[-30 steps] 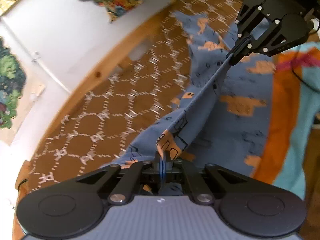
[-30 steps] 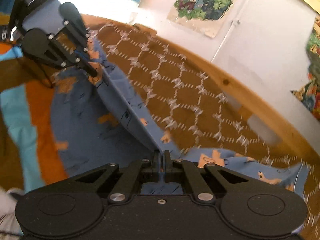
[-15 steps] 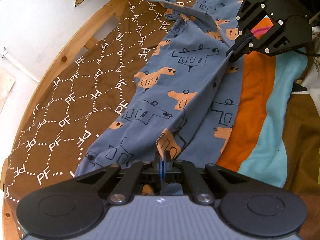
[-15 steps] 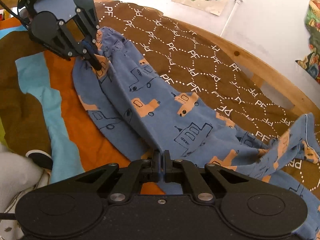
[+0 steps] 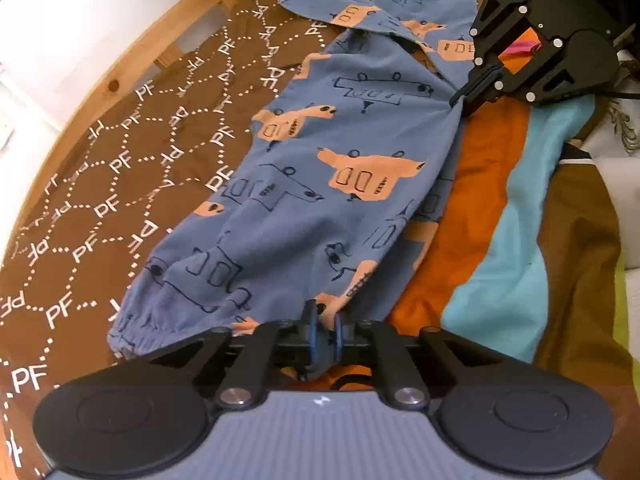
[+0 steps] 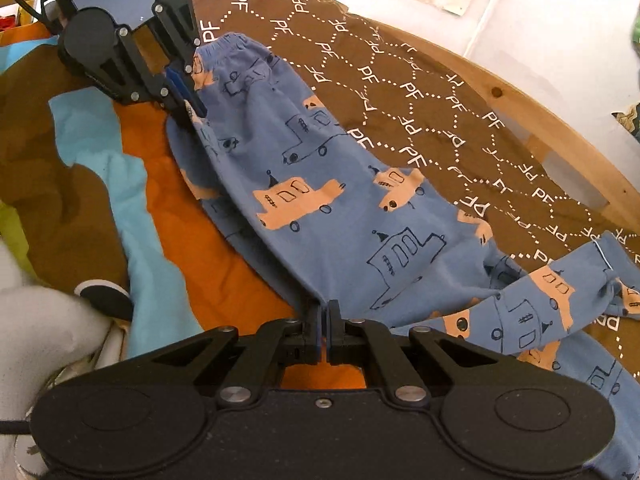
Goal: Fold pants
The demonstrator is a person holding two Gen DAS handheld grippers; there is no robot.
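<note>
Left wrist view: the pants, blue with orange vehicles, now lie flat across the brown patterned bedspread and the orange and turquoise blanket, where a second ago the fabric was stretched taut in the air between the two claws. One leg rests folded on top of the other, the cuffed ankle end at about 7 o'clock in this view and the waist running off toward 1 o'clock. The left gripper sits at 6 o'clock with its jaws opening; a slim gap shows between the blue pads and the cuff edge lies just at their tips, apparently no longer pinched. The right gripper, at 2 o'clock, has its jaws together on the fabric's near edge; from the right wrist view that same right gripper is clamped on the fold line at 6 o'clock, with the left gripper at 10 o'clock by the cuff. The lengthwise fold looks laid; the waist end at 4 o'clock in that view remains rumpled and probably needs smoothing before the crosswise fold.
</note>
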